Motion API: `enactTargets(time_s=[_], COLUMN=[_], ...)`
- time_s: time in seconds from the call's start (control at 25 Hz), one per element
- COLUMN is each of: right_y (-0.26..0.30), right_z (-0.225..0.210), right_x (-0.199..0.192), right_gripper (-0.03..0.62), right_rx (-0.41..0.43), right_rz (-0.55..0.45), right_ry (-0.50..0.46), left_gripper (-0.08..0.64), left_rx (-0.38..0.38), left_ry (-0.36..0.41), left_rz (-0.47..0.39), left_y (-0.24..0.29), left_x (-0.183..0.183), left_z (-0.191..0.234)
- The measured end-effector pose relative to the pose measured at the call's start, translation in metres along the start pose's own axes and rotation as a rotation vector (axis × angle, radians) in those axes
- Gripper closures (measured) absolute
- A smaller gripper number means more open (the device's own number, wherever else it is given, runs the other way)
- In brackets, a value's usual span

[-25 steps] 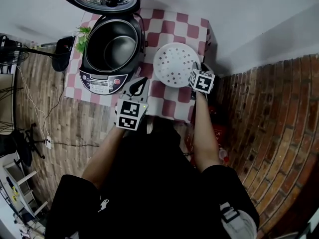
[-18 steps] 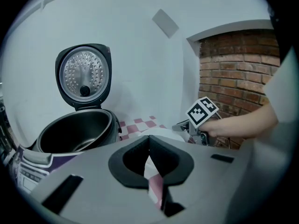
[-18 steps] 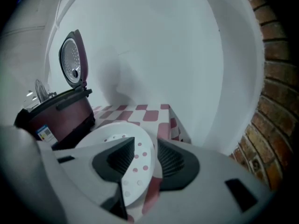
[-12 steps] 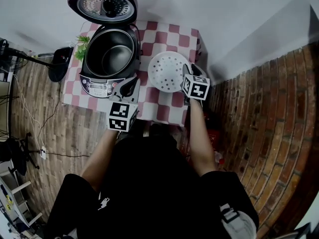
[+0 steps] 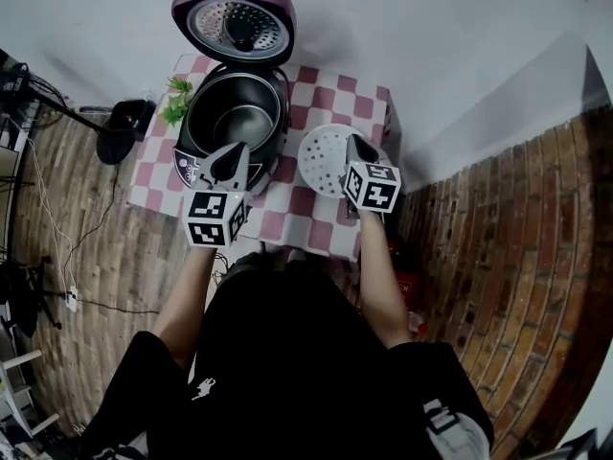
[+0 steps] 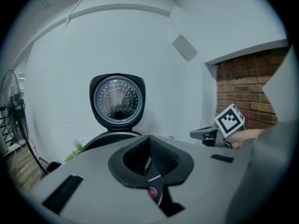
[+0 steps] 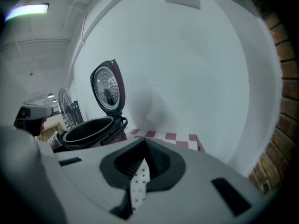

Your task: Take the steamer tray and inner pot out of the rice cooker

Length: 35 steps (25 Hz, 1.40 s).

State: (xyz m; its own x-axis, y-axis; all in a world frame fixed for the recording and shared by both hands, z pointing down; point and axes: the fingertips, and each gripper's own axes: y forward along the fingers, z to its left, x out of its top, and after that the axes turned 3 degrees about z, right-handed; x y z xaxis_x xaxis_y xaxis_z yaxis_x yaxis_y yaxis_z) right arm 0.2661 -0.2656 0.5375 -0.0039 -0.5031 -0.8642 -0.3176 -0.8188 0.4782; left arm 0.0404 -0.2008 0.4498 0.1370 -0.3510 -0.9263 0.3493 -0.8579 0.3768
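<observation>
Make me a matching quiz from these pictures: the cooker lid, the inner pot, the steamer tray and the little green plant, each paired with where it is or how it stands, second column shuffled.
1. cooker lid
2. inner pot
3. steamer tray
4. green plant

A. flat on the checked tablecloth, to the right of the rice cooker in the head view
B. swung up, open
C. at the cooker's left side in the head view
D. seated inside the cooker

Pairs: 1-B, 2-D, 3-A, 4-C

Home-like room: small checkered-cloth table (image 5: 299, 214), rice cooker (image 5: 279, 113), potted plant (image 5: 177, 103), brick wall (image 6: 243, 85)
</observation>
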Motion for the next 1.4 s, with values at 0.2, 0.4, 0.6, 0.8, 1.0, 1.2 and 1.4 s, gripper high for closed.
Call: enactTargets(time_s=[0.2,0.4,0.6,0.8,1.0,1.2,1.4], right_y=[-0.003,0.003,0.019,0.043,0.066,0.089,0.107], right_z=[0.03,0.061,0.093,0.125,0.149,0.157,0.155], right_x=[0.027,0.049,0.062,0.065,0.07,0.06,0.049], right_gripper=[0.591,0.591,0.591,0.589,0.588,0.568,0.517], right_rx=[0.014,0.025,0.044,0.054,0.042,0.011,-0.032], right_rz=[-0.029,-0.038,-0.024,0.022,0.051,0.128,0.21], right_ry=[-0.027,-0.054,-0.084,-0.156,-0.237,-0.322,-0.367], left_gripper=[0.558,0.558,0.558,0.557,0.507,0.412,0.359], left_rx=[0.019,0.029,0.045,0.069,0.026,-0.04,-0.082], left_ry=[0.009,0.02,0.042,0.075,0.106,0.135,0.16], left_rz=[-0.027,-0.028,-0.02,0.026,0.092,0.181,0.243], left_y=[-0.004,-0.004,0.003,0.013,0.029,0.049,0.071], left_x=[0.012,0.018,0.018,0.008,-0.007,-0.025,-0.037], left_z=[0.039,0.077,0.116,0.152,0.178,0.19,0.196])
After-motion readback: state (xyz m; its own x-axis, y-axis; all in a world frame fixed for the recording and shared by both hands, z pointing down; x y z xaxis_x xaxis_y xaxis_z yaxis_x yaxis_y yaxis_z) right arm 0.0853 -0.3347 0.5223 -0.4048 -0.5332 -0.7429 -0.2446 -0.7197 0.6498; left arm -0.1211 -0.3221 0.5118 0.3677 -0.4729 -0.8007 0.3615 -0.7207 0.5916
